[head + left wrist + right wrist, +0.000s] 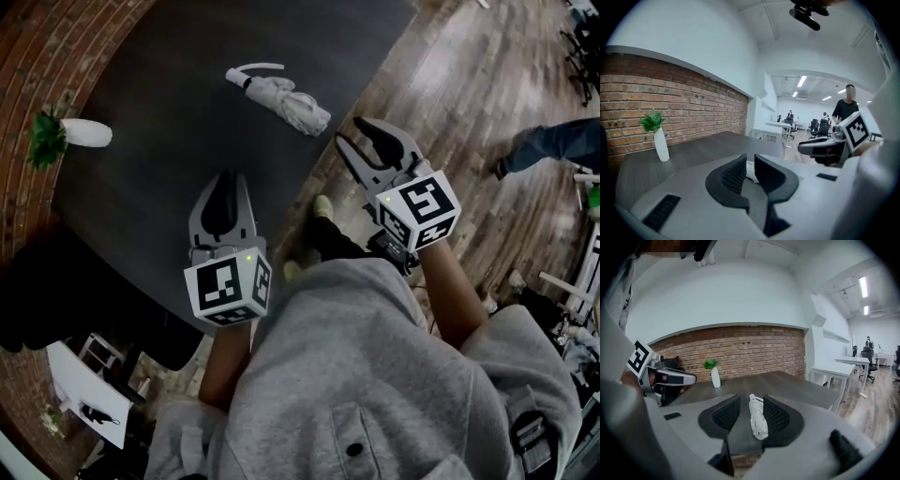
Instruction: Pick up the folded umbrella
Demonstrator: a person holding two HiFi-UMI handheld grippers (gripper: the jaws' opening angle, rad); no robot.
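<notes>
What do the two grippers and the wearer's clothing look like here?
Both the left gripper and right gripper have grey bodies, black ribbed pads and a white cube with black square markers. The person wears a grey sweatshirt.

Umbrella (751,171) sits mostly hidden behind left gripper (750,156) (sliver shows)

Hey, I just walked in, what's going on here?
A person holds tongs in each hand at a dark grey table. A folded white fabric umbrella lies on it, untouched. The right tongs are open and aimed at the umbrella, short of it. The left tongs, barely parted and empty, hover nearby.
</notes>
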